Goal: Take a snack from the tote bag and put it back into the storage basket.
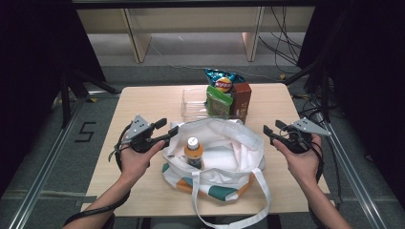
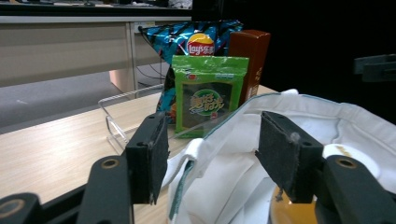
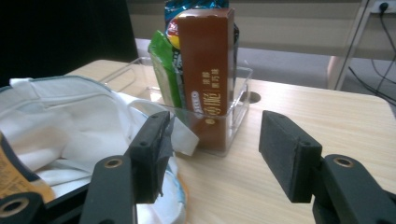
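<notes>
A white tote bag (image 1: 224,152) with green and orange patches lies open in the middle of the wooden table (image 1: 143,100). A bottle (image 1: 193,151) with an orange label and a white cap stands inside it. My left gripper (image 1: 168,127) hovers at the bag's left rim, open, its pads touching nothing. In the left gripper view the left gripper (image 2: 212,154) frames the white bag (image 2: 327,121) beyond its jaws. My right gripper (image 1: 271,126) is held just right of the bag, open and empty. The right gripper (image 3: 215,154) points over bare table beside the bag (image 3: 56,121).
Behind the bag stands a clear plastic bin (image 1: 191,105) holding a blue chips bag (image 1: 222,78), a green seaweed packet (image 1: 218,102) and a brown box (image 1: 242,98). The bag's long strap (image 1: 262,200) hangs over the near table edge. Dark stands flank the table.
</notes>
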`<control>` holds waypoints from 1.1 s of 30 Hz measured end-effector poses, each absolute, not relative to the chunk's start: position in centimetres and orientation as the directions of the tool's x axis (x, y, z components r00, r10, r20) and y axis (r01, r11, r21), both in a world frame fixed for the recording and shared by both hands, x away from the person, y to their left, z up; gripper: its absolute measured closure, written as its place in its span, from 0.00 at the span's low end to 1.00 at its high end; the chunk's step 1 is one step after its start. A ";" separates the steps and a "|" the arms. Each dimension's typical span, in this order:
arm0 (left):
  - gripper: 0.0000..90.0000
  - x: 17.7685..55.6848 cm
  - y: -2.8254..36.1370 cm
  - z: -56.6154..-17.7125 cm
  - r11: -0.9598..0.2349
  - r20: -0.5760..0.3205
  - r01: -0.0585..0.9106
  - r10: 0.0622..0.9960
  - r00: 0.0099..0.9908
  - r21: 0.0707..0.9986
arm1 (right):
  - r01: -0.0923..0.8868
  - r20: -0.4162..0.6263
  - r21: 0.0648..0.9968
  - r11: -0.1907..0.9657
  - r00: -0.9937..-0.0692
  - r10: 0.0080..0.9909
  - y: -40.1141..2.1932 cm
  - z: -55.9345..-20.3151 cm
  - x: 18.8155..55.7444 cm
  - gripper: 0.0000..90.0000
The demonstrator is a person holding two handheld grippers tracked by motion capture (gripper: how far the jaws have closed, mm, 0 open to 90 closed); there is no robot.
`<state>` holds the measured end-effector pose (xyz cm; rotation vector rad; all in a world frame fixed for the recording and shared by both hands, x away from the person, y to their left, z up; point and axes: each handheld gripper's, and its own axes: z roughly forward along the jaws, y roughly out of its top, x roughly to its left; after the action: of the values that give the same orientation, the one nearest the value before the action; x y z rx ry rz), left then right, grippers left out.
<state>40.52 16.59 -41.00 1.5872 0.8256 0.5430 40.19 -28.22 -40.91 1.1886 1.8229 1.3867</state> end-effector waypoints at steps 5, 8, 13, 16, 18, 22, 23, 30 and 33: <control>0.49 40.2 16.2 -40.9 -0.023 -0.130 0.220 0.746 0.653 0.975 | 0.310 0.077 0.948 0.075 -0.451 0.889 -28.2 -40.8 40.2 0.49; 0.49 39.9 15.7 -40.9 -0.022 -0.134 0.220 0.730 0.670 0.975 | 0.319 0.099 0.946 0.056 -0.451 0.887 -28.1 -40.9 40.1 0.49; 0.50 39.3 14.9 -40.7 -0.027 -0.134 0.214 0.701 0.700 0.976 | 0.325 0.097 0.944 0.062 -0.451 0.887 -28.2 -40.8 40.1 0.49; 0.50 39.1 14.5 -40.7 -0.032 -0.133 0.213 0.686 0.715 0.977 | 0.325 0.095 0.944 0.064 -0.450 0.888 -28.1 -40.9 40.1 0.49; 0.51 39.0 14.3 -40.7 -0.031 -0.137 0.214 0.679 0.721 0.976 | 0.328 0.100 0.943 0.059 -0.446 0.889 -28.1 -40.8 40.1 0.49; 0.51 38.8 14.0 -40.9 -0.034 -0.138 0.216 0.670 0.730 0.976 | 0.330 0.101 0.942 0.060 -0.448 0.888 -28.1 -40.9 40.1 0.49; 0.51 38.8 13.8 -41.0 -0.029 -0.142 0.216 0.664 0.734 0.976 | 0.338 0.107 0.939 0.055 -0.443 0.890 -28.0 -40.8 40.0 0.49; 0.51 38.6 13.3 -41.1 -0.045 -0.134 0.213 0.647 0.750 0.976 | 0.321 0.094 0.945 0.061 -0.445 0.891 -28.0 -40.9 40.1 0.49; 0.51 38.5 13.1 -41.2 -0.054 -0.129 0.212 0.641 0.757 0.976 | 0.308 0.090 0.950 0.056 -0.440 0.893 -27.9 -41.0 40.1 0.49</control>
<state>38.50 13.14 -41.20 1.6227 0.6959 0.3997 40.11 -27.93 -40.95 1.2018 1.7957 1.3950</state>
